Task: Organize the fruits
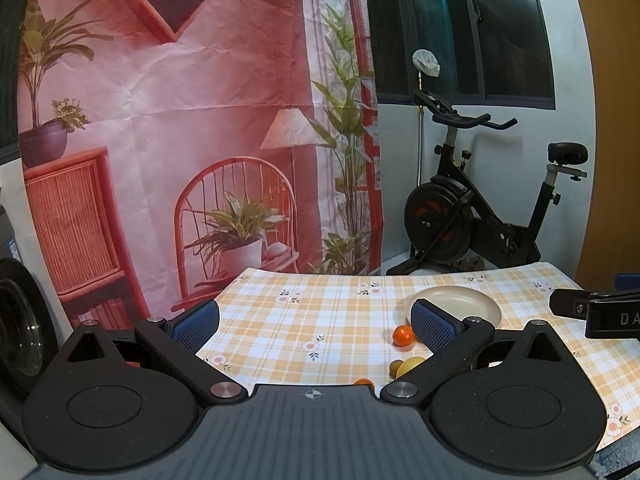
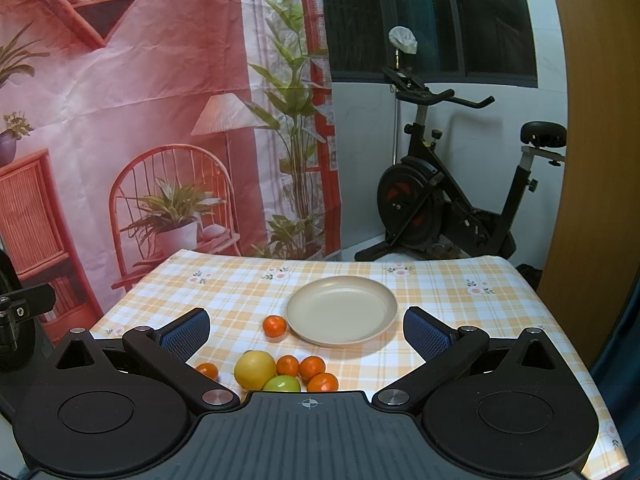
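A beige plate (image 2: 342, 311) sits empty on the checked tablecloth (image 2: 240, 292); it also shows in the left wrist view (image 1: 460, 300). One tangerine (image 2: 274, 326) lies just left of the plate. Nearer me lie a yellow lemon (image 2: 255, 369), a green fruit (image 2: 282, 383) and several tangerines (image 2: 312, 367). My right gripper (image 2: 306, 332) is open and empty above the fruits. My left gripper (image 1: 316, 322) is open and empty over the table's left part, with a tangerine (image 1: 402, 335) and the lemon (image 1: 412, 365) by its right finger.
An exercise bike (image 2: 448, 200) stands behind the table at the right. A printed pink backdrop (image 2: 140, 120) hangs behind the table. A wooden panel (image 2: 592, 120) is at the far right. The table's far edge (image 2: 340, 262) is close behind the plate.
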Demonstrator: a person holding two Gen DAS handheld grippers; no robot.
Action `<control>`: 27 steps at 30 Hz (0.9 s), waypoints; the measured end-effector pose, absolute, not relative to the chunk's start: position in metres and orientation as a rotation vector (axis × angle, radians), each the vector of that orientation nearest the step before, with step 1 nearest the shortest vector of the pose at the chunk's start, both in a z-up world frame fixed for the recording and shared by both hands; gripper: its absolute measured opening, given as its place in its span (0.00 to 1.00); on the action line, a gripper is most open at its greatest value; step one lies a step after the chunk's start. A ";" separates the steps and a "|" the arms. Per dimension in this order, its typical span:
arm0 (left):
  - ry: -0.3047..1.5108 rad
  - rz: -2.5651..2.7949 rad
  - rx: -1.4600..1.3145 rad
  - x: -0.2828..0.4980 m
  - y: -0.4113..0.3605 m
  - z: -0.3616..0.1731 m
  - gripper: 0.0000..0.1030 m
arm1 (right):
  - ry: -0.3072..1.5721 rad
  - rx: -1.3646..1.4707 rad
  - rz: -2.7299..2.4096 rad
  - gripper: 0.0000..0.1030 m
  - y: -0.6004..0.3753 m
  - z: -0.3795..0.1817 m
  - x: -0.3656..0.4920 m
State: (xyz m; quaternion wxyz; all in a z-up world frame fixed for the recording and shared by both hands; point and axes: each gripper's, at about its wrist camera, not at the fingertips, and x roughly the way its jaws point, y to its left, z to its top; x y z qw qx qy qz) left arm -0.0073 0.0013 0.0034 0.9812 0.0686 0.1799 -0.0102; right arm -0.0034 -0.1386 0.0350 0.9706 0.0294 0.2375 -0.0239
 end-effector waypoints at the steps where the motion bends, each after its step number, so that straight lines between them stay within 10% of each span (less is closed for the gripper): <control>1: 0.362 -0.021 0.138 -0.007 0.001 0.004 1.00 | 0.480 0.059 -0.048 1.00 -0.137 0.040 -0.004; 27: 0.341 -0.009 0.141 -0.009 -0.003 0.005 1.00 | 0.477 0.065 -0.048 1.00 -0.139 0.045 -0.003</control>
